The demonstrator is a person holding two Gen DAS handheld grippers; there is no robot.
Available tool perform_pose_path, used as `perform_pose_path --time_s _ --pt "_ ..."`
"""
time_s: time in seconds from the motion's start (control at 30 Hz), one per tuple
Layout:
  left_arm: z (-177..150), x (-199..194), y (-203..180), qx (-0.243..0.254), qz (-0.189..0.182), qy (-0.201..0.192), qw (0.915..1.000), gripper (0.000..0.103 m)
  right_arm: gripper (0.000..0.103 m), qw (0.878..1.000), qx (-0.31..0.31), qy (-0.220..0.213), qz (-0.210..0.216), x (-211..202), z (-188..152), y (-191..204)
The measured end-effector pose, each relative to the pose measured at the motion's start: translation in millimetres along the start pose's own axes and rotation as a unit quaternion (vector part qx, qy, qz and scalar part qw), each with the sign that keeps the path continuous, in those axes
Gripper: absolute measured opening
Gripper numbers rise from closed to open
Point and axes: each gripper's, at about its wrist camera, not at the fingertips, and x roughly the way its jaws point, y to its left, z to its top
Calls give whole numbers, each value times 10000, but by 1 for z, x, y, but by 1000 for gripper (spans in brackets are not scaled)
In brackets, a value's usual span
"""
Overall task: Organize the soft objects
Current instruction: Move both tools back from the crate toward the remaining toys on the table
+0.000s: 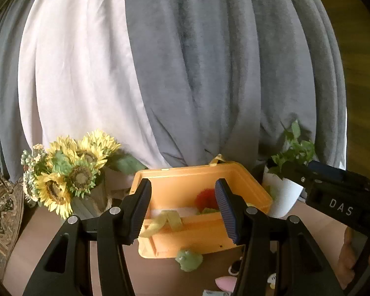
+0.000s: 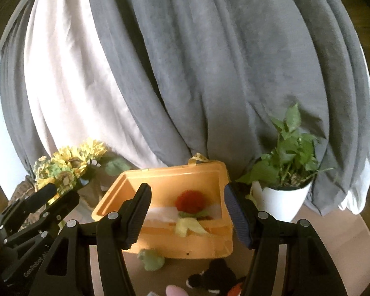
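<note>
An open orange box [image 1: 204, 236] [image 2: 160, 244] stands on the brown table ahead of both grippers. Inside it lie a red fuzzy ball [image 1: 204, 197] [image 2: 190, 199], a white soft piece [image 2: 162, 213] and a yellow ribbon [image 1: 165, 222] [image 2: 187, 225] hanging over the front rim. A green frog toy [image 1: 188, 260] [image 2: 151, 259] sits in front of the box. A black and white plush [image 2: 212, 277] and a pink soft piece [image 1: 225, 282] [image 2: 174, 291] lie nearer. My left gripper [image 1: 182, 212] is open and empty. My right gripper [image 2: 187, 214] is open and empty.
A sunflower bouquet [image 1: 66, 172] [image 2: 66, 167] stands left of the box. A potted green plant in a white pot [image 1: 285, 192] [image 2: 281, 197] stands to its right. Grey and white curtains [image 1: 185, 74] hang behind. A patterned cushion [image 1: 0, 212] is at far left.
</note>
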Motion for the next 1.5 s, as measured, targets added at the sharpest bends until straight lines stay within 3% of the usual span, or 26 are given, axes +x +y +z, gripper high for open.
perform_pose_path --time_s 0.7,1.5 --pt "-38 -41 -21 -71 -6 416 9991 53 63 9994 220 266 18 -50 -40 -16" --pt "-102 -40 -44 -80 77 1043 9945 55 66 9954 194 939 -49 -46 -98 -41"
